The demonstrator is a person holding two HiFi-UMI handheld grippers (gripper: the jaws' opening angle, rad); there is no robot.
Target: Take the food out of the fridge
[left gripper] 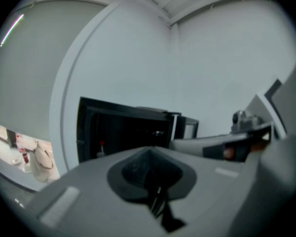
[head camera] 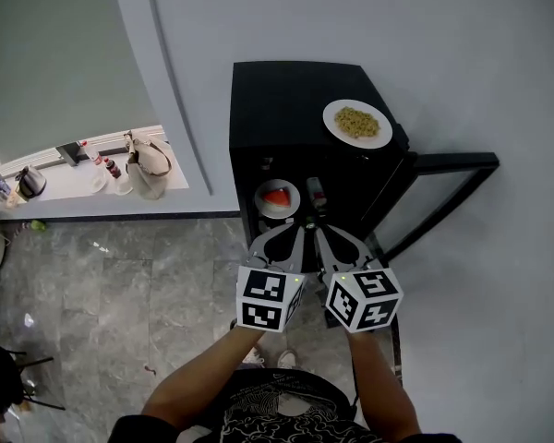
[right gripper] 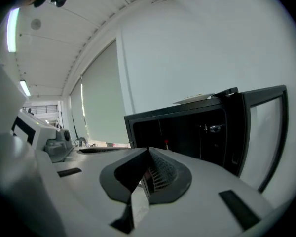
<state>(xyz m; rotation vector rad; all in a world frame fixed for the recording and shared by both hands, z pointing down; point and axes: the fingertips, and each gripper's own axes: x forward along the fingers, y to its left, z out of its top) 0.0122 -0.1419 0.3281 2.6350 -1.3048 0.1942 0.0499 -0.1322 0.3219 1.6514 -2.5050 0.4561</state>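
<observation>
Left gripper (head camera: 294, 232) and right gripper (head camera: 321, 233), both pressed together and empty, are facing the open fridge (head camera: 258, 109).
Reaching in; next likely needs jaws spreading around the inner plate (head camera: 262, 197).

Count from the head view:
- fridge (head camera: 277, 90) x1, with one door (head camera: 448, 178), open
- plates x2: plate of yellow food (head camera: 357, 123) on the fridge top, plate of red food (head camera: 278, 197) inside
- one dark bottle-like item (head camera: 316, 192) beside the red plate, can't tell what it is
- tongs x2: left tongs (head camera: 299, 224), right tongs (head camera: 317, 226)
- marker cubes x2: left cube (head camera: 270, 298), right cube (head camera: 363, 298)
- counter (head camera: 69, 185) x1, carrying one beige bag (head camera: 148, 164), one kettle (head camera: 30, 183) and a few small bottles (head camera: 109, 166), too small to count exactly
</observation>
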